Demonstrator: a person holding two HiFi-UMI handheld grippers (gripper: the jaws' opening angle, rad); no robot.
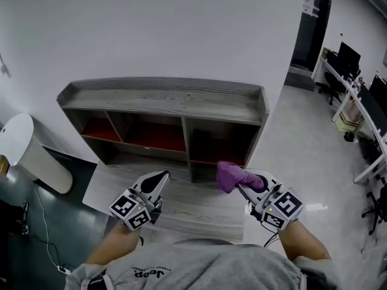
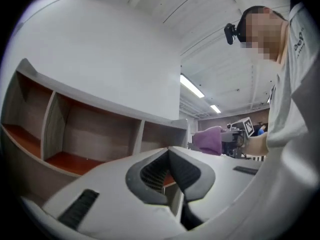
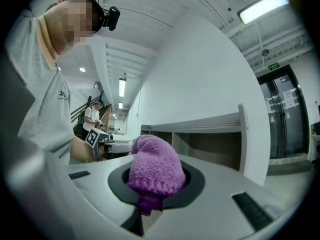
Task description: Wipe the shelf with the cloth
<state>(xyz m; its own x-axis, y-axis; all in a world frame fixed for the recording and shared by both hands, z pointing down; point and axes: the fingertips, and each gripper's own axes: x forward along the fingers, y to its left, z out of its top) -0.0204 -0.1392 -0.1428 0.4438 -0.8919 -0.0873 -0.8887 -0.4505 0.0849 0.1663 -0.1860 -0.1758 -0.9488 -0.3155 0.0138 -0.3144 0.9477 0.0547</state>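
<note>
A: White wall (image 1: 151, 29) at the back, low grey shelf (image 1: 163, 98) against it: open bays w/ red floors, flat top w/ a raised lip. Where's the cloth?

B: Purple cloth (image 1: 233, 177) is in the air just in front of the right-hand bay, near its bottom front edge. Right gripper (image 1: 244, 188) has it pinched — jaws clamped on one bunched end, the rest bulging past the tips as a rounded wad.

A: And the other one?

B: Left gripper (image 1: 159, 177) carries nothing. Jaws pressed together, tips aimed at the middle bays from over the grey board (image 1: 199, 210) in front.

A: How'll the cloth behave?

B: Looks like knit/terry fabric, so prob. light, soft, floppy, not fragile. Should squash flat under pressure & drag on the wood rather than slide freely. Free part may fold over in a stroke.

A: Grip ok?

B: Seems fine, imo — the pinch on a bunched end leaves a fat pad out front for contact. Risk: too little fabric in the jaws & it pulls out on a hard push, or bare tips scrape the wood. Wiping not begun, I'd judge. No contact w/ any shelf surface that I can see.
</note>
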